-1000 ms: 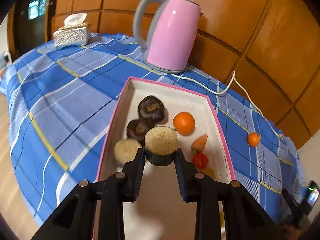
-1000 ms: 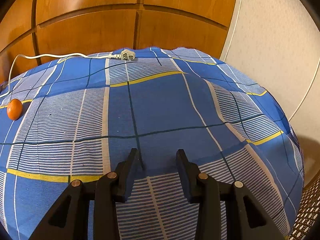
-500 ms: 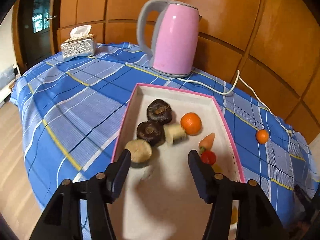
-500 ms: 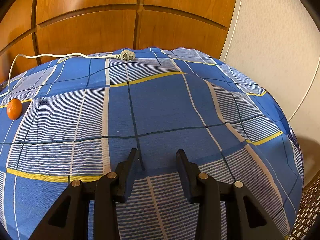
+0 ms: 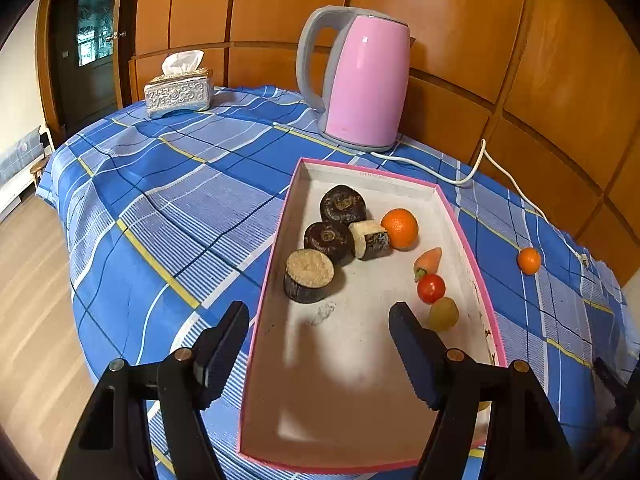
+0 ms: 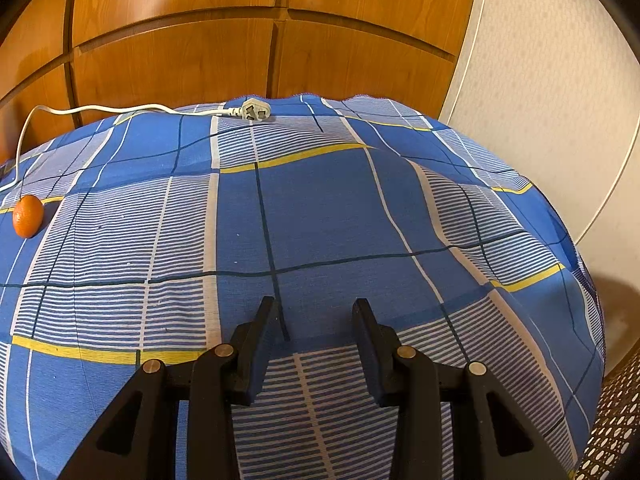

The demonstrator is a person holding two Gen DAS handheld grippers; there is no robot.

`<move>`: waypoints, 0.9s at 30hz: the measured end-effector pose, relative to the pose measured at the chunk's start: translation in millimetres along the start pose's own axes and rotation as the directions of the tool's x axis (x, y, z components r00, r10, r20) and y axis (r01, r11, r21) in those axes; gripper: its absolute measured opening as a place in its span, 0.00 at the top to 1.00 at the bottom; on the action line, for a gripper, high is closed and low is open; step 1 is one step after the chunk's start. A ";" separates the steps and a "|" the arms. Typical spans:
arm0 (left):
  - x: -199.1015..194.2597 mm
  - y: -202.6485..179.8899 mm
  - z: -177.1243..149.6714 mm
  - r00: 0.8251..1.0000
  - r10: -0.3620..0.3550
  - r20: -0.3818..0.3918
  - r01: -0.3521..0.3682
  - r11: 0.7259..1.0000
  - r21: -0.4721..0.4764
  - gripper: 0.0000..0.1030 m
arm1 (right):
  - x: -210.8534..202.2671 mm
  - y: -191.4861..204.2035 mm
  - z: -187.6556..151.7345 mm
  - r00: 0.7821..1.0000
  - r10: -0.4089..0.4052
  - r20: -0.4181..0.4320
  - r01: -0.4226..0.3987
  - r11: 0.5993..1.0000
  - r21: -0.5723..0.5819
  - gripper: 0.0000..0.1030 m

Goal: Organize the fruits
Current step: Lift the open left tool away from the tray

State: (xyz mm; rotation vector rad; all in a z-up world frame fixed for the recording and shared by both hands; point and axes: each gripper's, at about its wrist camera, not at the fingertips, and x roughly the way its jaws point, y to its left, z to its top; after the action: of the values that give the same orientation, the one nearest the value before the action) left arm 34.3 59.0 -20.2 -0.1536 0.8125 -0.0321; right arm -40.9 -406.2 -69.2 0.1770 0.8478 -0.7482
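A pink-rimmed box [image 5: 276, 240] lies on the blue checked cloth. In it are several dark round pieces [image 5: 309, 275], an orange [image 5: 399, 228], a small carrot-like piece [image 5: 429, 261], a red tomato [image 5: 431, 288] and a green fruit [image 5: 443, 313]. My left gripper [image 5: 320, 340] is open wide and empty above the box's near half. A small orange [image 5: 528, 261] lies on the cloth right of the box; it also shows in the right wrist view [image 6: 27, 216]. My right gripper [image 6: 314, 320] is open and empty over bare cloth.
A pink kettle [image 5: 362, 80] stands behind the box, its white cord [image 5: 476, 160] running right to a plug [image 6: 256, 111]. A tissue box [image 5: 178, 90] sits at the far left. Wooden wall panels back the table. The cloth falls off at the edges.
My left gripper let go of the tan-topped dark piece, which now lies in the box. It opened wide and drew back and up. The right gripper has not moved.
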 end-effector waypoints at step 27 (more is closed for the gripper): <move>9.1 13.6 -10.1 0.999 0.020 -0.042 -0.022 0.998 -0.055 0.20 | -4.2 10.5 14.3 0.996 0.065 -0.062 -0.067 0.997 -0.031 0.62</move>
State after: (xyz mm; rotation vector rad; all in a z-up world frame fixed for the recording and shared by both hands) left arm 32.8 70.4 -35.6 -0.1974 0.8572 0.0075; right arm -26.9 -402.4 -58.2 0.1979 0.9077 -0.6695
